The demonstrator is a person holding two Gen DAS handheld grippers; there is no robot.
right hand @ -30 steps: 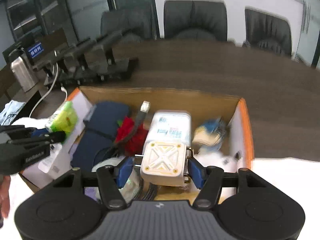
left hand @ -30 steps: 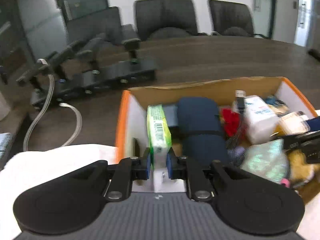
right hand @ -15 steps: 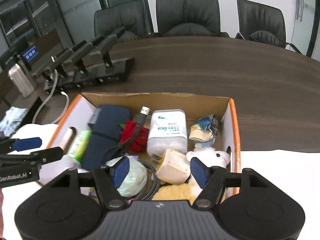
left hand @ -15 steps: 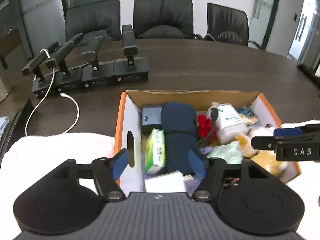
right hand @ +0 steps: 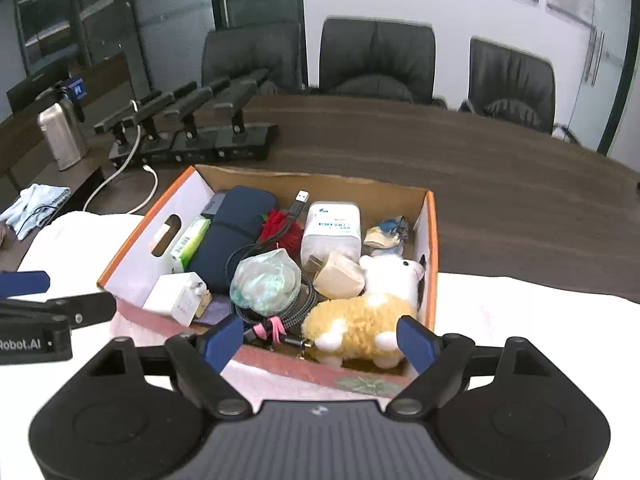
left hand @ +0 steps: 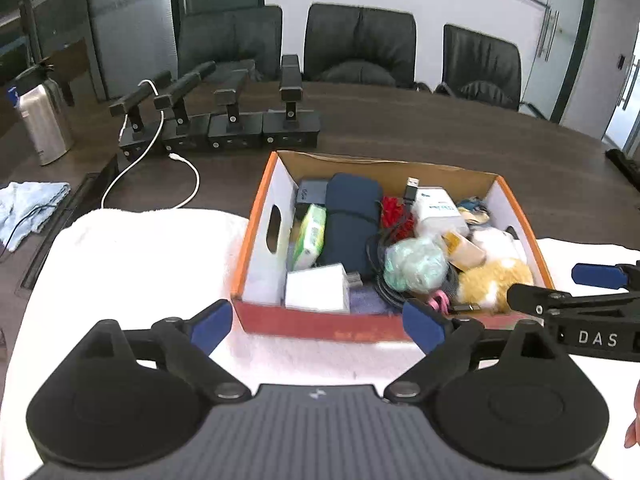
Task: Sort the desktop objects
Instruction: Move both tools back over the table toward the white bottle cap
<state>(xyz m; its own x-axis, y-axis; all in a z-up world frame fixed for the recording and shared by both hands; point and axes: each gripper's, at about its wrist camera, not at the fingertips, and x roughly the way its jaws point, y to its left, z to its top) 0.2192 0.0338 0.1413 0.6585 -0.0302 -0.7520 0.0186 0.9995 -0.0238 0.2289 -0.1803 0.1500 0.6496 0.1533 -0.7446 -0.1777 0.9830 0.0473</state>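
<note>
1. Left gripper (left hand: 318, 328): blue-padded fingers spread wide, nothing btwn them, held just short of the box's near wall.
2. Right gripper (right hand: 320, 340): fingers also wide apart, empty, at the near wall over the yellow-and-white plush toy (right hand: 354, 330).
3. Orange-rimmed cardboard box (left hand: 256, 240) sits on a white towel (left hand: 140, 256) on the dark wood table (left hand: 440, 140).
4. Inside, w/ the plush: green tissue pack (left hand: 310, 236) against the left wall, navy pouch (left hand: 350, 228) beside it, white charger block (left hand: 316, 294) at front left, white bottle (right hand: 331, 230) toward the back, bagged pale-green bundle (right hand: 266, 280) over a coiled black cable (right hand: 296, 312).
</note>
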